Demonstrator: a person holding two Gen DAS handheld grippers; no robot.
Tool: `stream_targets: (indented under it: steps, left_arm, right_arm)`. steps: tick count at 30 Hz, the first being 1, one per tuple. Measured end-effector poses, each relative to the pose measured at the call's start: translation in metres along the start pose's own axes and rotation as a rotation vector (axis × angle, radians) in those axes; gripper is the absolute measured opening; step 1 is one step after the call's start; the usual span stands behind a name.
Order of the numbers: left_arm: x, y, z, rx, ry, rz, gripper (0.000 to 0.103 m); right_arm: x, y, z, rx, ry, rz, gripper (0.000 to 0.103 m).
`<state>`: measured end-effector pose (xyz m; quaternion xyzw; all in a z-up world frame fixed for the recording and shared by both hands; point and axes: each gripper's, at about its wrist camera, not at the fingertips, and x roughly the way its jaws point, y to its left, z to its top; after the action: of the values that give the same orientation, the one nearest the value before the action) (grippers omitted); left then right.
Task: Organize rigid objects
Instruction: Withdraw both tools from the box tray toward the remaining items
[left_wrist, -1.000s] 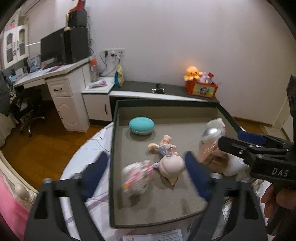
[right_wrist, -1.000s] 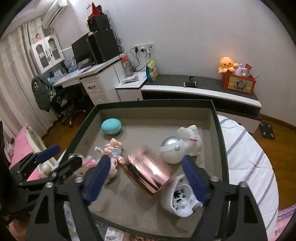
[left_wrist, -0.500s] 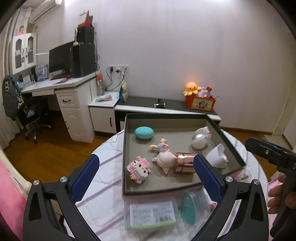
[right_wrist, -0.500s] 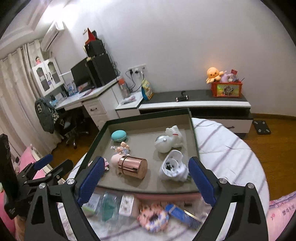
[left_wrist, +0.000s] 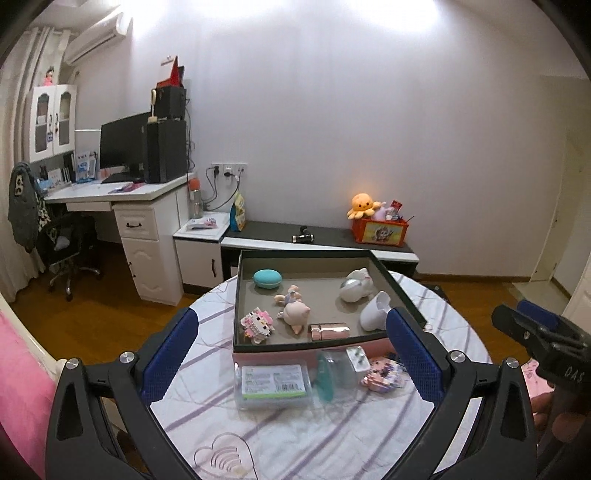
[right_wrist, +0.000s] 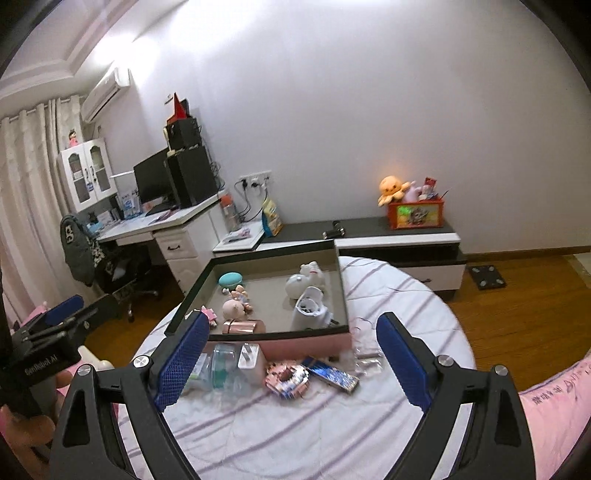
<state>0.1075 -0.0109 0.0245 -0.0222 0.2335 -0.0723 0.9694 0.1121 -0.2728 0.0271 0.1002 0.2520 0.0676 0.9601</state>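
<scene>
Your left gripper (left_wrist: 291, 343) and right gripper (right_wrist: 290, 354) both hang with jaws wide apart, nothing between them. The rose-gold canister (left_wrist: 328, 331) lies on its side near the tray's (left_wrist: 400, 291) near wall, beside a white item, perhaps a cup (left_wrist: 375, 312).

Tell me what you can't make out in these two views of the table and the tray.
- Block kitty figure, right wrist view: mostly hidden behind the right gripper's blue finger.
- Label text on the clear packet, left wrist view: too small to read.
- Clear bag by the tray, right wrist view: contents too faint to identify.
- Person's hand, left wrist view: cut off by the frame edge.
</scene>
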Motion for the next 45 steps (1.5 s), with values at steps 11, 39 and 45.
stream_targets:
  steps: [11,39,45]
  left_arm:
    - [-0.036,0.003,-0.028,-0.038,-0.010,0.020,0.103]
    - [-0.050,0.023,-0.072,-0.079,0.037,0.053,0.103]
    - [-0.037,0.021,-0.079,-0.077,0.068,0.054,0.103]
  right_arm:
    - [-0.045,0.015,-0.031,-0.055,-0.049,-0.068,0.093]
    - [-0.043,0.036,-0.057,-0.102,0.008,-0.034,0.094]
    - [-0.039,0.031,-0.059,-0.088,0.022,-0.040,0.094]
